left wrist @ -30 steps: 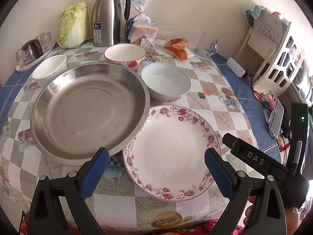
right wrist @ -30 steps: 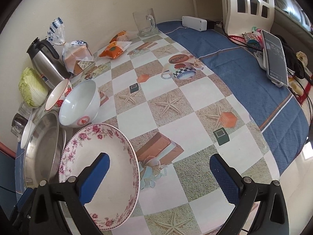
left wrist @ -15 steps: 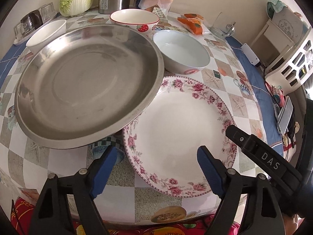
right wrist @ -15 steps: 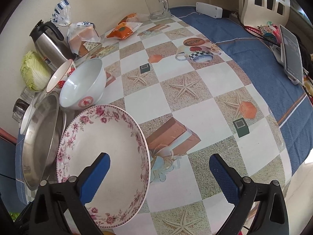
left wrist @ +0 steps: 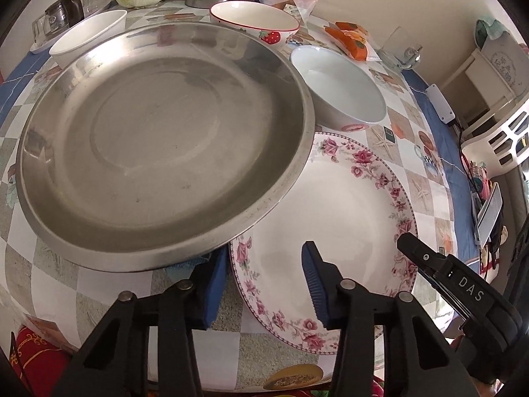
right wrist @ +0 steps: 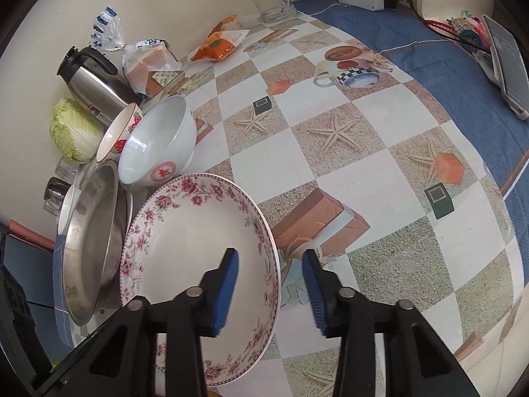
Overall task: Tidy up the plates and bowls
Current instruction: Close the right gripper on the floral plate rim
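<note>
A white plate with a pink flower rim (left wrist: 330,205) lies at the table's near edge, partly under the rim of a big steel dish (left wrist: 158,132). My left gripper (left wrist: 264,287) straddles the plate's near-left rim. One pad is outside by the dish and the other is over the plate's inside. Its jaws are closing, with a gap still showing. My right gripper (right wrist: 271,289) straddles the same plate's (right wrist: 198,248) right rim, jaws closing and not pressing. One of its black fingers (left wrist: 416,251) shows in the left wrist view. Behind the plate stand a white bowl (left wrist: 340,92), a strawberry bowl (left wrist: 254,21) and another white bowl (left wrist: 89,34).
Along the wall are a steel flask (right wrist: 89,79), a cabbage (right wrist: 74,129), bagged bread (right wrist: 148,66), an orange snack pack (right wrist: 221,43) and a glass mug (right wrist: 272,0). A phone (right wrist: 506,56) and a white rack (left wrist: 496,106) are at the right. Right of the plate lies bare checked tablecloth (right wrist: 363,165).
Both grippers' jaws have narrowed sharply from wide open. The left gripper has come down and closer over the plate's left rim. The right one has tipped slightly toward the plate.
</note>
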Tool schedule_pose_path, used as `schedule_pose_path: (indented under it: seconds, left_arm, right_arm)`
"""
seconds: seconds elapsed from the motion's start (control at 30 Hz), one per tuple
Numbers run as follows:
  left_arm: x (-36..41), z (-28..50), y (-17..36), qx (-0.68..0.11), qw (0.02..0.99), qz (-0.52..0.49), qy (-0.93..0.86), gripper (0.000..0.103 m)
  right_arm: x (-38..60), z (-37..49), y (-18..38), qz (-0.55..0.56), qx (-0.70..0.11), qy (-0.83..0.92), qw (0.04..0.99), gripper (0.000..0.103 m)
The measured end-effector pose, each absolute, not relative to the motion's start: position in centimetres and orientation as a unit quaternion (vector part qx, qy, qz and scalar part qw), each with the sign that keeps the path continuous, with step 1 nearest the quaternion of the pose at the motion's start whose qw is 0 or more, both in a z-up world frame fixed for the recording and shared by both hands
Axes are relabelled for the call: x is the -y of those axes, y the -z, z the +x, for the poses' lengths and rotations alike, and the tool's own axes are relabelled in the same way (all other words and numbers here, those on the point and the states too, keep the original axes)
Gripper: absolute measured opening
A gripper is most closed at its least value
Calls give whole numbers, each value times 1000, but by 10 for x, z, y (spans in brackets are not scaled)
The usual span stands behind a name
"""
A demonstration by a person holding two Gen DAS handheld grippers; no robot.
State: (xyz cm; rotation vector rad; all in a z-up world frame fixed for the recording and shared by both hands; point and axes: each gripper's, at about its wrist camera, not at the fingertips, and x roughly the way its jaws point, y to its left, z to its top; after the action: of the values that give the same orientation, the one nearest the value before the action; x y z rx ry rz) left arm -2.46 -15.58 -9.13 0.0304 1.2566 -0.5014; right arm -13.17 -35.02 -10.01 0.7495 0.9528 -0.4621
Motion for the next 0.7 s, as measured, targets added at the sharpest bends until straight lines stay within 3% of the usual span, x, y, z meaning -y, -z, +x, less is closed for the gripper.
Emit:
schedule_pose_path:
  seconds: [0.33, 0.7]
  left_arm:
    - [156, -20, 96, -571, 788, -4, 231, 44]
    - [155, -16, 104, -583, 780, -18, 225, 44]
  right_arm:
    - [353, -129, 106, 372, -426, 203, 799, 17]
    - [358, -128, 110, 376, -425, 195, 800, 17]
